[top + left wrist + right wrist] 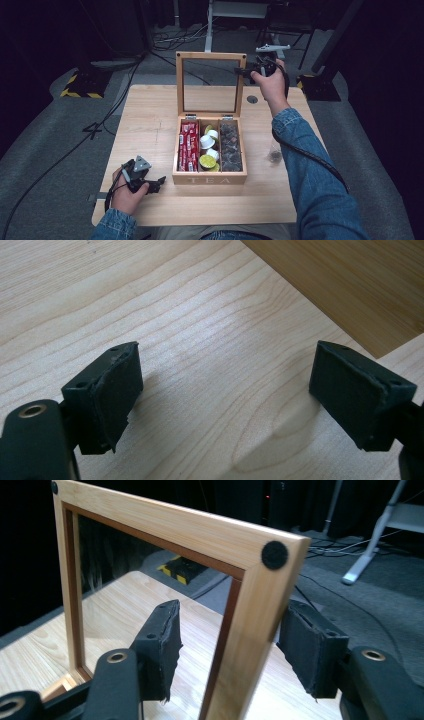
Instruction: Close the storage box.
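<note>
1. While the light wooden table [150, 125] carries everything, a wooden tea box [210, 177] marked TEA sits near its middle, holding red packets [189, 146], round capsules [209, 145] and dark packets [230, 147] in three compartments.
2. Its glass-paned lid [210, 82] stands upright at the box's far edge.
3. Right gripper [227, 647] straddles the lid's side rail near the top corner (a black felt dot [274, 554] marks it); the jaws are half open, with gaps at both pads.
4. Left gripper [225, 395] rests low over bare table just beside the box's front-left corner, jaws wide apart, holding nothing.
</note>
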The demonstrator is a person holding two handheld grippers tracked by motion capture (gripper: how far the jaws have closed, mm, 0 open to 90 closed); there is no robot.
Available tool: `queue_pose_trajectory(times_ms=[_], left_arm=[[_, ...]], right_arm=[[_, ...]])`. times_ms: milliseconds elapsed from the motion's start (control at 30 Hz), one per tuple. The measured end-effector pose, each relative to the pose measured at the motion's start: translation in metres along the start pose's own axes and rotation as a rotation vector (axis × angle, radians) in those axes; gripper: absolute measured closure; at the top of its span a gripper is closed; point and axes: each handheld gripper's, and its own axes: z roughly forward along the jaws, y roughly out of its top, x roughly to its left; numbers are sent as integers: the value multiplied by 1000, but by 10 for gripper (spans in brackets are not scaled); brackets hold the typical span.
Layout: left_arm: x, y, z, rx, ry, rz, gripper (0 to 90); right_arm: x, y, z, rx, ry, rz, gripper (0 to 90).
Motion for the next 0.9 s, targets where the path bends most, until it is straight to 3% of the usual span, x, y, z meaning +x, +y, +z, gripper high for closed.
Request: queue_pose_trajectory(times_ms=[200,400,633,900], left_arm=[[0,0,0,2,0,2,141],[0,0,0,2,-1,1,141],[0,0,0,2,-1,1,141],[0,0,0,2,-1,2,141]], right_arm=[[-3,0,7,4,2,9,458],[-1,1,10,21,-17,-11,500],[-2,4,8,20,-34,-11,556],[-1,4,2,11,-18,-12,571]])
